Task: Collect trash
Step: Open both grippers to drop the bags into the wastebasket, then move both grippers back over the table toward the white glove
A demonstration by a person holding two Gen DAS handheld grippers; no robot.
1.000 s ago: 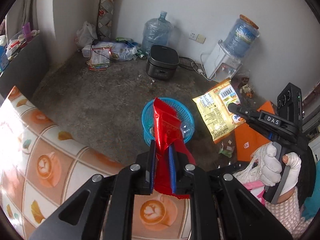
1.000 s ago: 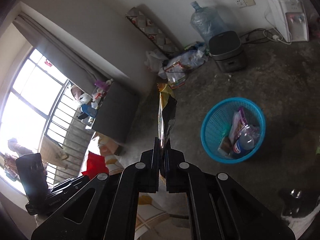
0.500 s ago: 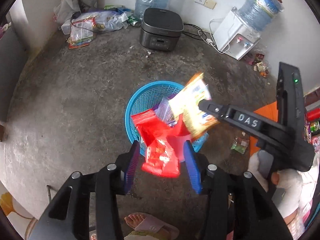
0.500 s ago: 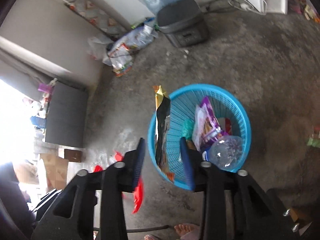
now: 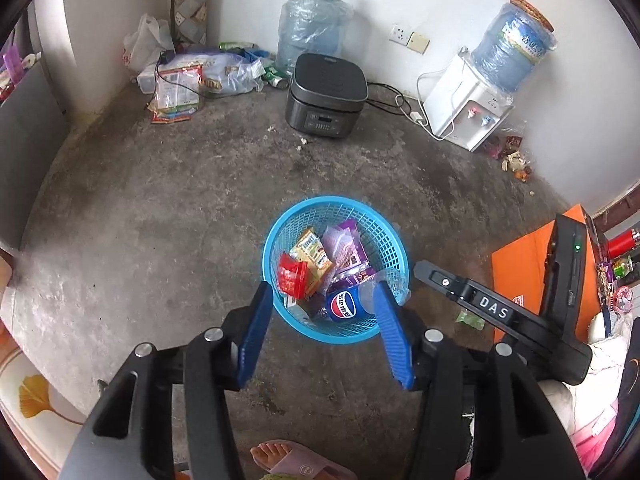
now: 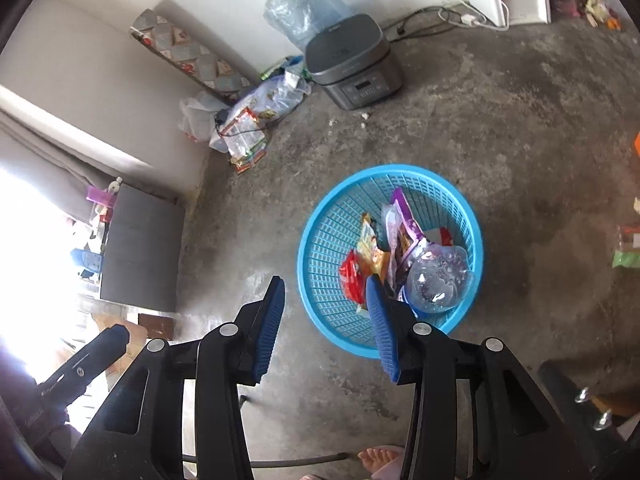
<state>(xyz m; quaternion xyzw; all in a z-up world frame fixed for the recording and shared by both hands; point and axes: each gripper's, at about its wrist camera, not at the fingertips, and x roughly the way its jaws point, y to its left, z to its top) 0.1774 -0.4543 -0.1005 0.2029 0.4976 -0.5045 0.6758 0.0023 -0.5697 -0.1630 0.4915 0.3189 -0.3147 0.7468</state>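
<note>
Left gripper: blue fingers apart and opening, nothing between them; it hangs over the near rim of the basket.
Right gripper: fingers apart and opening, empty; the right-hand finger overlaps the basket's near-left edge, the other is over bare floor.
Blue basket: stands on the concrete floor, below and just ahead of both grippers.
Trash in basket: red wrapper, yellow snack bag, purple packet and a clear Pepsi bottle, all lying inside, apart from the fingers.
Loose trash: a small green wrapper lies on the floor right of the basket.
</note>
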